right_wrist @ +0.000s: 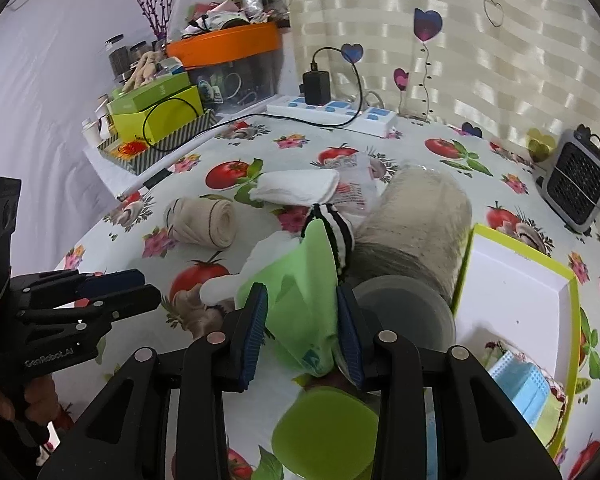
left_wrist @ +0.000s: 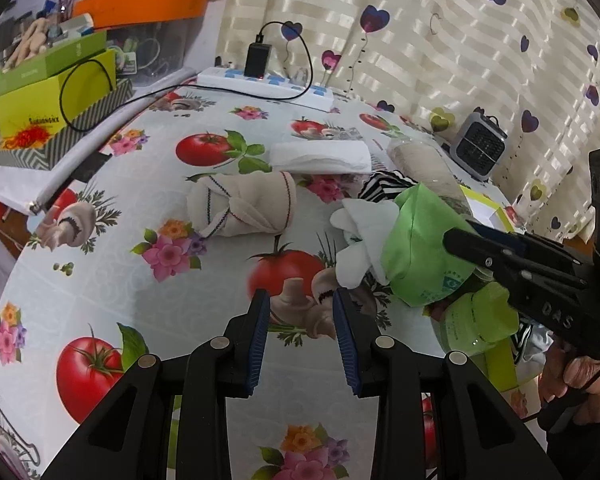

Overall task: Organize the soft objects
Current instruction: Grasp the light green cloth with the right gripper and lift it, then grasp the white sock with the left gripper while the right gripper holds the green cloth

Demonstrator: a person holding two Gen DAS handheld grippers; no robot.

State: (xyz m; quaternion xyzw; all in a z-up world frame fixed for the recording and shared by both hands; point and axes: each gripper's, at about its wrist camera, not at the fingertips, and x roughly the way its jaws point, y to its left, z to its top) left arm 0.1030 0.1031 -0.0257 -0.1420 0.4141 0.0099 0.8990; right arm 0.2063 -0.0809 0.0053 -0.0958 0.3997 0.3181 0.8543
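Observation:
My right gripper (right_wrist: 302,312) is shut on a green packet (right_wrist: 300,292) with white tissue (right_wrist: 224,286) spilling from its end; the packet (left_wrist: 420,252) and the gripper (left_wrist: 472,240) also show in the left wrist view. My left gripper (left_wrist: 300,316) is open and empty above the tablecloth, left of the packet. A rolled beige cloth (left_wrist: 244,208) lies ahead of it, a folded white cloth (left_wrist: 320,156) behind that. A striped black-and-white cloth (right_wrist: 336,224) and a grey fluffy roll (right_wrist: 416,216) lie beyond the packet.
A white box with lime rim (right_wrist: 516,292) stands at right, blue face masks (right_wrist: 520,384) beside it. A green round lid (right_wrist: 324,432) lies below my right gripper. A power strip (left_wrist: 268,84), stacked boxes (left_wrist: 48,92) and a small heater (right_wrist: 580,184) line the table's far edges.

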